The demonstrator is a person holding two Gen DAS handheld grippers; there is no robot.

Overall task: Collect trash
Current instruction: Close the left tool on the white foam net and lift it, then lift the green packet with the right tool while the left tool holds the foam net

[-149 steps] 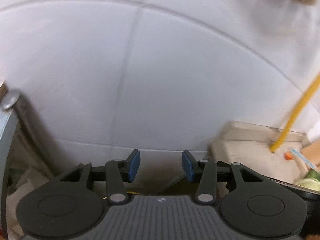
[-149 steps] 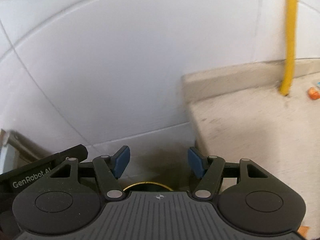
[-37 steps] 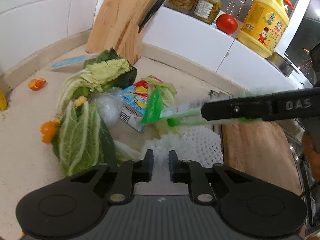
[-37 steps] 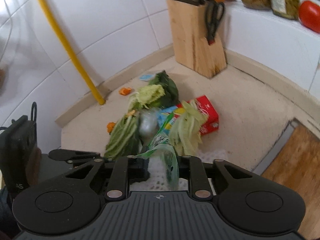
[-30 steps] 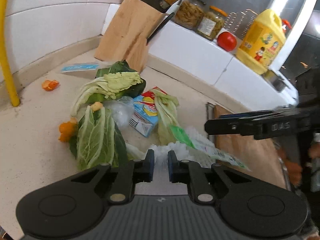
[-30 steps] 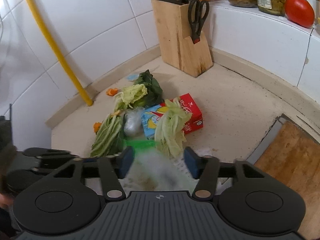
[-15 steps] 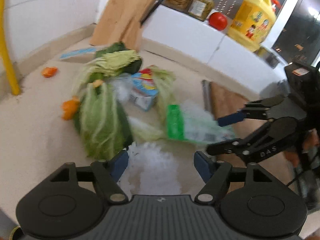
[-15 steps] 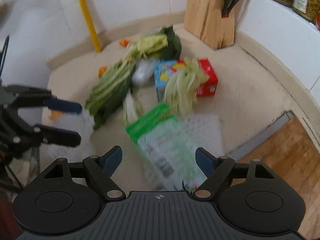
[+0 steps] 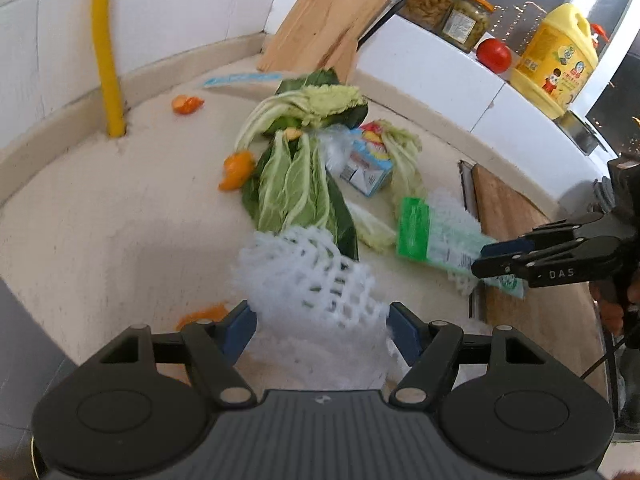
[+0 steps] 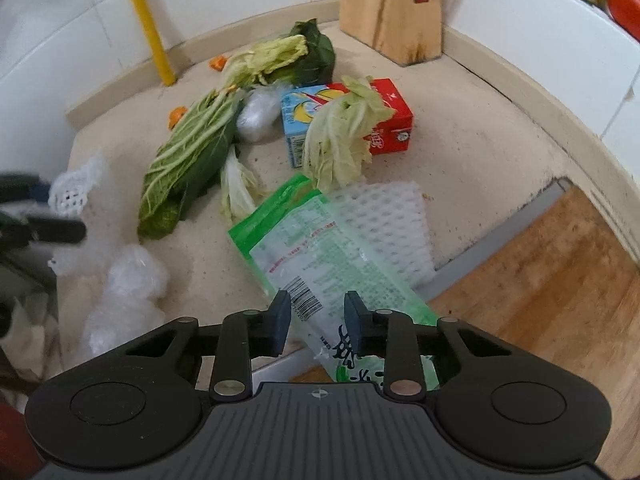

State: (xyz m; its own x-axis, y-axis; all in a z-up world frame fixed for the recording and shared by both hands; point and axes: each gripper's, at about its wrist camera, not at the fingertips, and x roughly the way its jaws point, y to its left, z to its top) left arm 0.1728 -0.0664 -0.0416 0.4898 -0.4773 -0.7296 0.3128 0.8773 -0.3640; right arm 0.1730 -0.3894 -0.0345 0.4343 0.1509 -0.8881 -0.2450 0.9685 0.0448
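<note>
Left gripper [image 9: 320, 326]: jaws apart, a white foam net [image 9: 312, 280] lying loose between them, pads not pressing on it.

Right gripper [image 10: 316, 320]: jaws have just been closing, now part-way in, either side of the near end of a green and clear plastic bag [image 10: 316, 256]; whether the pads pinch it cannot be told.

Bench [image 10: 480, 152], beige stone, corner of a tiled kitchen. On it, in one heap: large cabbage leaves [image 10: 188, 152], a smaller pale leaf bunch [image 10: 344, 132] draped over a red and blue carton [image 10: 384, 120], a crumpled clear bag [image 10: 258, 114], orange peel scraps [image 9: 236, 164].

Seen from the right wrist only: a second, flat foam net [image 10: 392, 220] under the plastic bag, touching the edge of the wooden board [image 10: 540, 280]; clear wrap [image 10: 128, 292] bunched at the near left; the carton's red half.

Seen from the left wrist only: the yellow oil jug [image 9: 556, 64], two jars [image 9: 448, 12], a blue wrapper [image 9: 240, 79] by the wall, a peel scrap [image 9: 202, 314] just beside the left jaw, and the right gripper from the side, at the bag's end.

Both views: knife block [image 10: 390, 12], yellow pipe [image 9: 106, 48], tomato [image 9: 494, 53].
</note>
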